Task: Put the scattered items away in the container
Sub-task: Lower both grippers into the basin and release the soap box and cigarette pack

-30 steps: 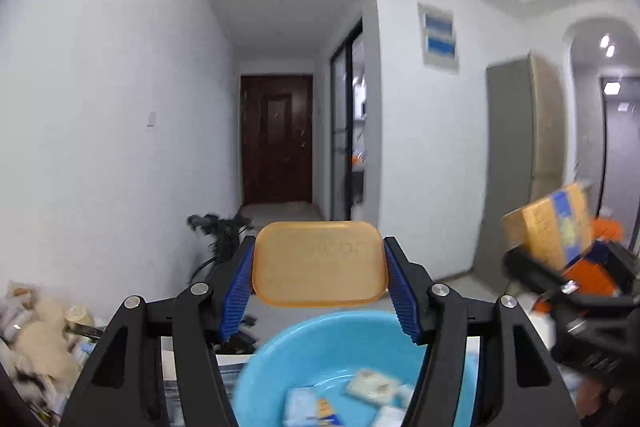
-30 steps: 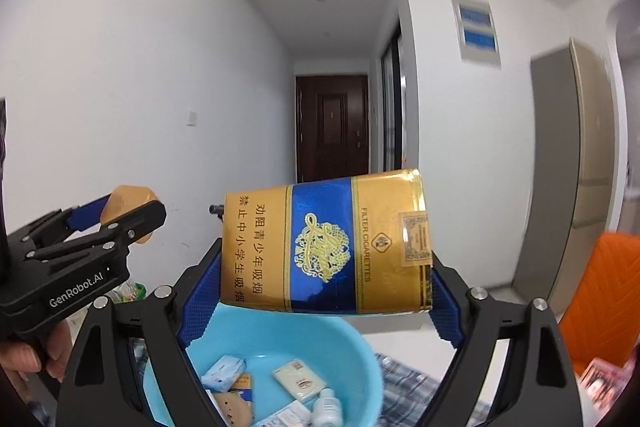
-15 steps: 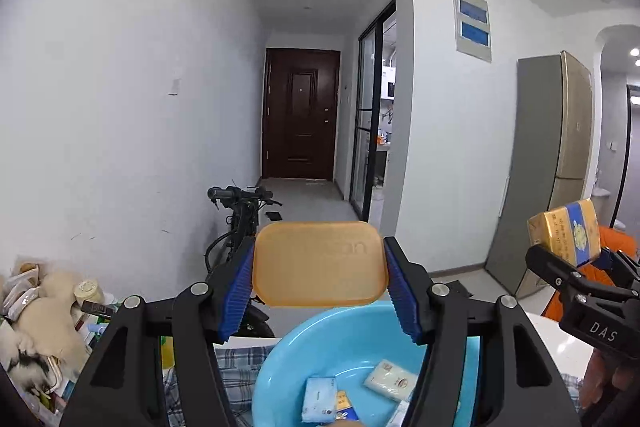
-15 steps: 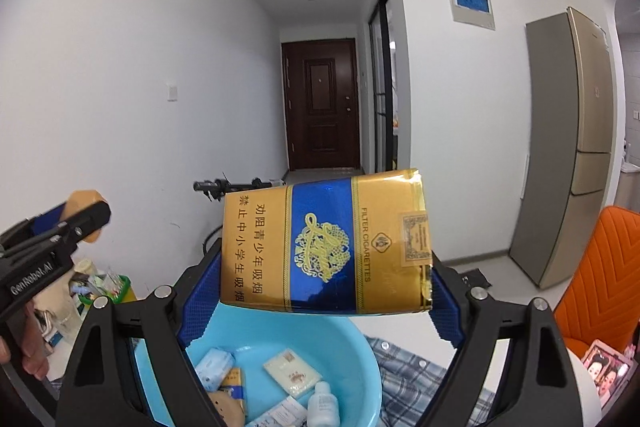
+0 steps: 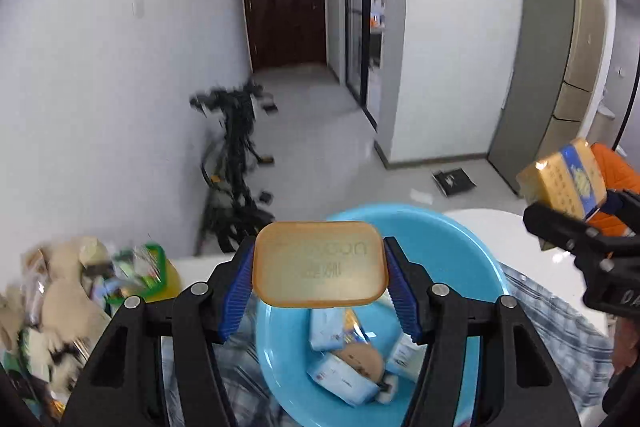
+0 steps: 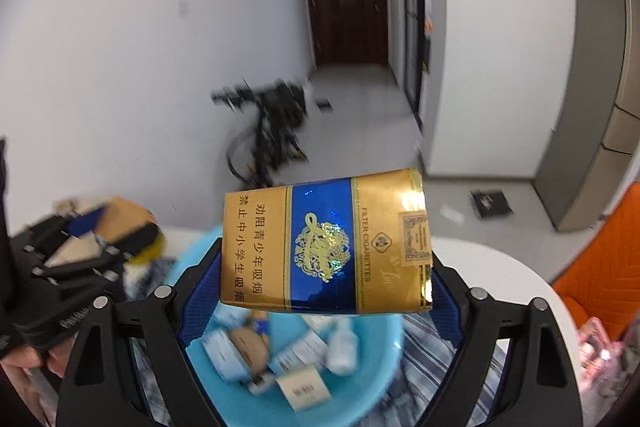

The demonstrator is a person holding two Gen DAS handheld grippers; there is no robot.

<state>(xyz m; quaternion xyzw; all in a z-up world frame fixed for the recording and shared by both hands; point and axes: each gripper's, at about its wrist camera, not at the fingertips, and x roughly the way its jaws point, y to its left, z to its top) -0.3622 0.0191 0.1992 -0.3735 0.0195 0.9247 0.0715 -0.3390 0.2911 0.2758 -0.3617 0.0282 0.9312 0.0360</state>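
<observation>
My left gripper (image 5: 320, 281) is shut on an orange soap bar (image 5: 320, 265) and holds it above the blue basin (image 5: 448, 239). My right gripper (image 6: 326, 277) is shut on a gold and blue cigarette pack (image 6: 326, 243) above the same basin (image 6: 360, 387). The basin holds several small packets, a small white bottle (image 6: 342, 345) and a round brown item (image 5: 360, 357). The right gripper with its pack (image 5: 564, 183) shows at the right edge of the left wrist view. The left gripper (image 6: 76, 251) shows blurred at the left of the right wrist view.
The basin sits on a plaid cloth (image 5: 560, 331) on a white table (image 5: 500, 231). A heap of bags and packets (image 5: 72, 291) lies at the table's left end. A bicycle (image 5: 236, 163) leans on the wall beyond. An orange chair (image 6: 604, 255) stands right.
Both grippers have tilted downward toward the basin, so more of the basin's contents and the table show. Both still hold their items.
</observation>
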